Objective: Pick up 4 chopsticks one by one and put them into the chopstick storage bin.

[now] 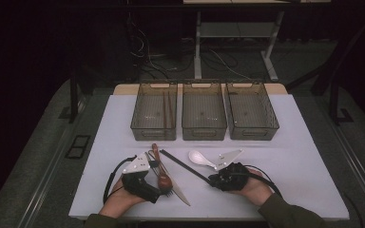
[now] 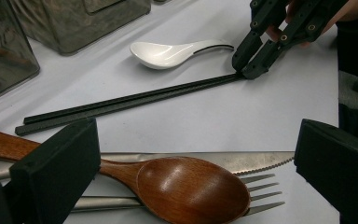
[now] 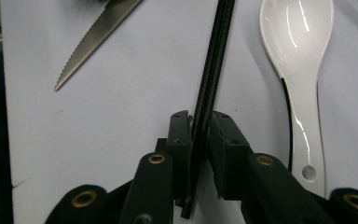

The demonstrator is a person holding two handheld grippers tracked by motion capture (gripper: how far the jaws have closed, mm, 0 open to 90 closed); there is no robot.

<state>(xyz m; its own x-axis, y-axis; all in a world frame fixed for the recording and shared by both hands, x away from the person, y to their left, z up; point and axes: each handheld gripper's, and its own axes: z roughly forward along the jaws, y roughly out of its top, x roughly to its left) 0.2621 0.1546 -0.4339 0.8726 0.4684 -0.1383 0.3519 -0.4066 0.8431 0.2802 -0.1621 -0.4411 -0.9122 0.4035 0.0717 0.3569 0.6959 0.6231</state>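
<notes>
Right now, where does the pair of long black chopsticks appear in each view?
High view: black chopsticks lie diagonally at centre, between both hands.
Left gripper view: they cross the middle, ending at the right tool.
Right gripper view: they run up the centre.
Shared landmark: glossy white ceramic spoon beside them.

Black chopsticks (image 3: 212,70), white spoon (image 3: 298,56), brown wooden spoon (image 2: 186,189)

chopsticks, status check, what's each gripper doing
Right gripper pinching black chopsticks at their near end. Left gripper open over wooden spoon. White spoon lies close beside.
</notes>
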